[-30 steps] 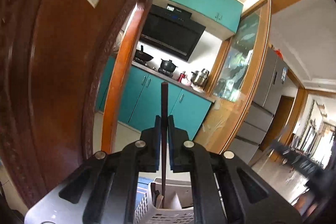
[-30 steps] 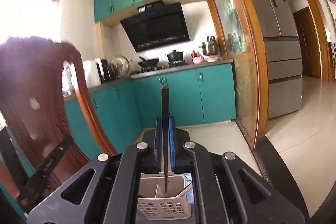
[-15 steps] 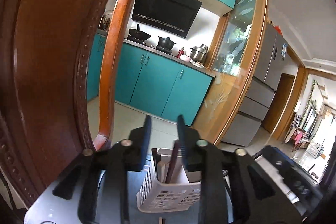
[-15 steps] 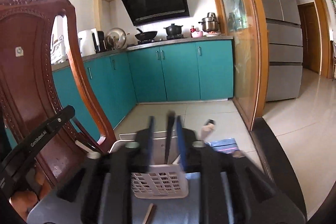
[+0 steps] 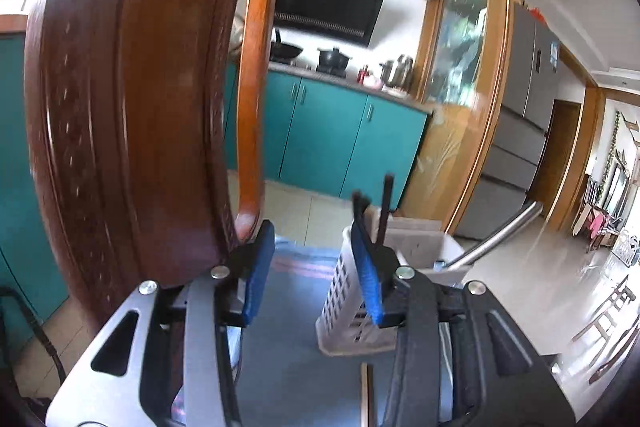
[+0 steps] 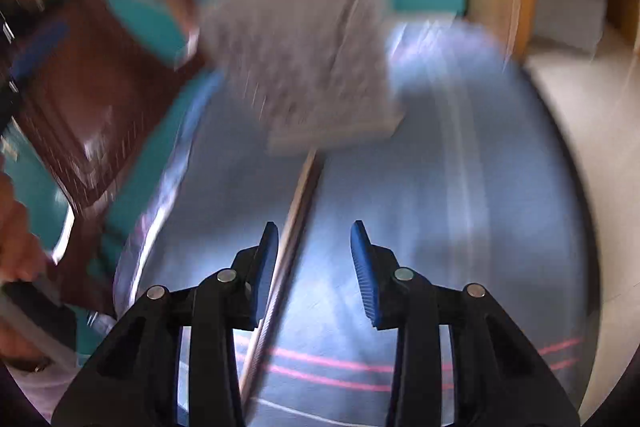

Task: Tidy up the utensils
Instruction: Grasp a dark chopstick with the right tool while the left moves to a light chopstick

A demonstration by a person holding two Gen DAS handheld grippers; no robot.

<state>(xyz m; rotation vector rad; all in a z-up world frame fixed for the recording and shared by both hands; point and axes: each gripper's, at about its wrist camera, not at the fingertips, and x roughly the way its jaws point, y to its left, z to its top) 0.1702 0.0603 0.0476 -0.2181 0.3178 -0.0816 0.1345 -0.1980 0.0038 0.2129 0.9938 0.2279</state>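
Chopsticks are seen in two places: a pale wooden chopstick [image 6: 294, 227] lies flat on the round blue-grey table [image 6: 460, 227], running from the white perforated plastic utensil basket [image 6: 304, 67] towards the near edge, and dark chopsticks [image 5: 385, 211] stand upright inside that basket [image 5: 348, 307]. The right gripper [image 6: 312, 275] is held with its blue-padded fingers spread wide and nothing between them; the lying chopstick passes just beside the left finger, though contact cannot be judged through the motion blur. The basket is placed beyond it, at the far side of the table. The left gripper [image 5: 316, 275] is likewise spread apart and empty, with the basket partly hidden behind its right finger and the near end of a pale chopstick [image 5: 366, 387] seen on the table [image 5: 288, 367] below. A dark carved wooden chair back [image 5: 140, 87] fills the left of the left wrist view, close to that gripper's left finger. Teal kitchen cabinets [image 5: 340, 139], a black range hood [image 5: 328, 3] and a grey refrigerator [image 5: 520, 131] are seen far behind.
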